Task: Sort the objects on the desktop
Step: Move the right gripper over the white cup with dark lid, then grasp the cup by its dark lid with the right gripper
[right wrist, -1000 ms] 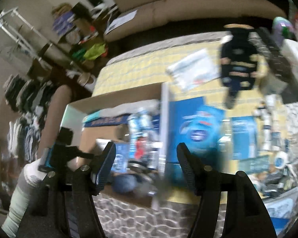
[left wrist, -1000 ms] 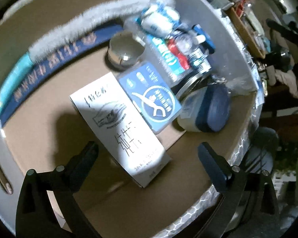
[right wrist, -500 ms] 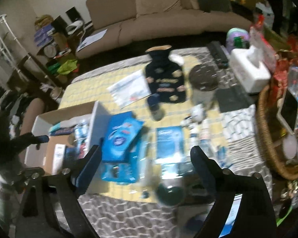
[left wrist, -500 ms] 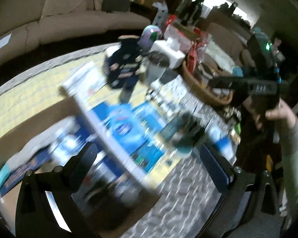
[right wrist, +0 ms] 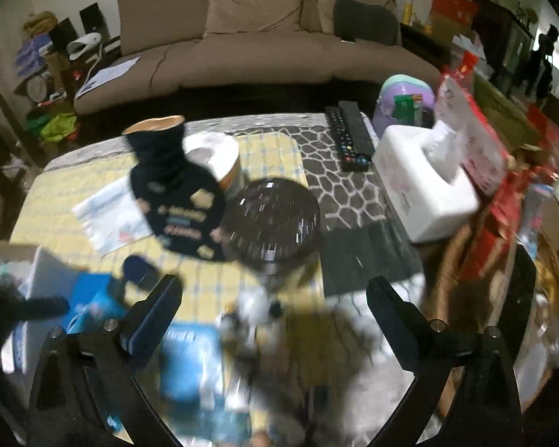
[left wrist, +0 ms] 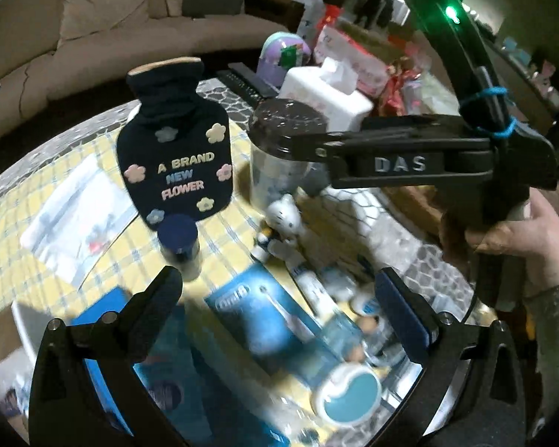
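- Sofa (right wrist: 264, 37), beige and cushioned, fills the background far beyond both grippers.
- Table (right wrist: 339, 193), under a yellow checked cloth and a grey honeycomb-patterned mat, lies below the fingers.
- Hot-water-bottle cover (left wrist: 175, 156), navy knit with felt flowers, reads "A BRAND NEW FLOWER"; it stands ahead of the left gripper (left wrist: 279, 294), long axis running away from it, neck at the far end.
- Tissue box (right wrist: 425, 190), white and blocky, sits ahead and right of the right gripper (right wrist: 274, 298).
- Jar (right wrist: 270, 219), clear with a round dark lid, stands upright straight ahead of the right gripper.
- Toothbrush box (left wrist: 275, 320), blue, marked "Oral-B", lies flat between the left gripper's spread, empty fingers, long axis slanting away to the left.
- Right gripper, lettered "DAS" on its side in the left wrist view, has just been opening; its jaws stand wide with nothing between them, a hand (left wrist: 518, 238) on its handle.
- Small bottle (left wrist: 179, 246), dark-capped, stands upright just beyond the left finger of the left gripper.
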`<state>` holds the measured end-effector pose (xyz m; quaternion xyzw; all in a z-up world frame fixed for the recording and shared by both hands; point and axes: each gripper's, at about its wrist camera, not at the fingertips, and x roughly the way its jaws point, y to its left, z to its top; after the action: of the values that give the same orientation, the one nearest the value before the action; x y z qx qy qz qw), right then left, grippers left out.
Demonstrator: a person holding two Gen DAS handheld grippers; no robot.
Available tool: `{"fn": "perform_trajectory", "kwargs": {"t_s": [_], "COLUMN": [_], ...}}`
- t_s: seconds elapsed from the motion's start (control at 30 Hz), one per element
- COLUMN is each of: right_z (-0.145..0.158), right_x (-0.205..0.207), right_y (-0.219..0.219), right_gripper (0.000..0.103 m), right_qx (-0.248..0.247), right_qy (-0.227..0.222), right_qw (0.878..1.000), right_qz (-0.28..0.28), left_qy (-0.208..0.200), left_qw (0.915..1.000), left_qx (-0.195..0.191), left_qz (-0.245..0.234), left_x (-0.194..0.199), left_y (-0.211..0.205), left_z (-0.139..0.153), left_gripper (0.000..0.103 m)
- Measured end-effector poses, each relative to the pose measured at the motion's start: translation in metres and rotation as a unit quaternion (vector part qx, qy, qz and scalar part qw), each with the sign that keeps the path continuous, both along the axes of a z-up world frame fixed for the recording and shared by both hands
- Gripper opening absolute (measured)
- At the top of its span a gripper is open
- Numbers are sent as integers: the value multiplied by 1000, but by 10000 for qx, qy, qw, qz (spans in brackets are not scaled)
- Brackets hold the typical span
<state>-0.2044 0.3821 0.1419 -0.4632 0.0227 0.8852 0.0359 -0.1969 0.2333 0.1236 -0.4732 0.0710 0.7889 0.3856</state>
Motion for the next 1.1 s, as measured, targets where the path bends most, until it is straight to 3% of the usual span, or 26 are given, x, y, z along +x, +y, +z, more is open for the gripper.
{"fn": "perform_trajectory", "kwargs": {"t_s": [0.3,0.37,0.5,0.6,0.73,0.87,1.1], "right_z": [-34,-31,-20,1,48,100,151], "right_x": [-43,-40,-30,-12,25,68,129], "right_y": [0,0,6,10,13,-5,-82], "right_gripper": [100,85,86,86,86,86,86], "right_qx": [178,141,106,116,-234,-703,-2062], "right_qy": [-59,95,103,301,650,862,927], "right_qw": [9997,9997,9999,9995,9975,9938,9726], "right_qz": [136,180,82,-39,-129,55,546], "left_qy": [-30,29,150,227,322,337,256], "left_qw": [9999,9999,9997,9996,9991,9975,9926], "left_qx": [-87,-101,-107,-13,109,569,1149], "left_qz": [-68,-103,-143,-164,-248,-259,312], "left_x": [-20,-18,-9,2,24,46,83], "left_y": [18,19,19,18,15,-7,-109], "left_z": [-24,-23,-14,-5,16,46,80], "left_gripper": [103,103,103,103,103,103,103]}}
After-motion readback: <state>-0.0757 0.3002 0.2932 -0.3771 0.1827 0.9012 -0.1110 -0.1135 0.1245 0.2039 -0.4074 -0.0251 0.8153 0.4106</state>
